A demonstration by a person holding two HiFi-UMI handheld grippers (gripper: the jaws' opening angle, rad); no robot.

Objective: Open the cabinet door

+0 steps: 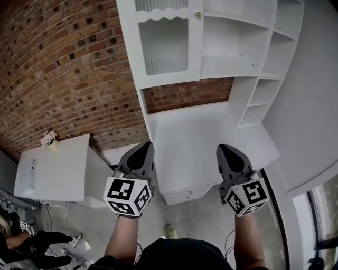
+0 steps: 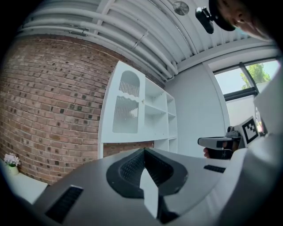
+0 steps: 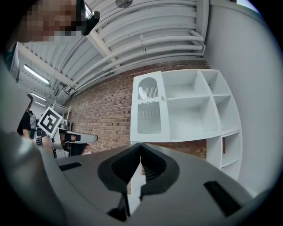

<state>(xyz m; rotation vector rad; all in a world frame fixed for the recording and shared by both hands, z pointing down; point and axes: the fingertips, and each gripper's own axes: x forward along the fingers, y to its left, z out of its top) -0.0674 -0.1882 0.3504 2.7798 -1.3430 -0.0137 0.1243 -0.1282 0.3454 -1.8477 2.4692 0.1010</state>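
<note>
Head view: left gripper (image 1: pixel 144 144) and right gripper (image 1: pixel 225 148) clenched empty, short of shelf unit (image 1: pixel 241 94); its upper-left glazed cabinet door (image 1: pixel 168 46), closed, looks light, rigid, pane fragile, so pinch small knob (image 1: pixel 198 15) at door's right edge.

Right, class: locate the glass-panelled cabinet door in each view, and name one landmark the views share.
Head view: cabinet door, top centre.
Left gripper view: cabinet door, left of centre.
Right gripper view: cabinet door, near centre.
Shared landmark: brick wall to its left.
</note>
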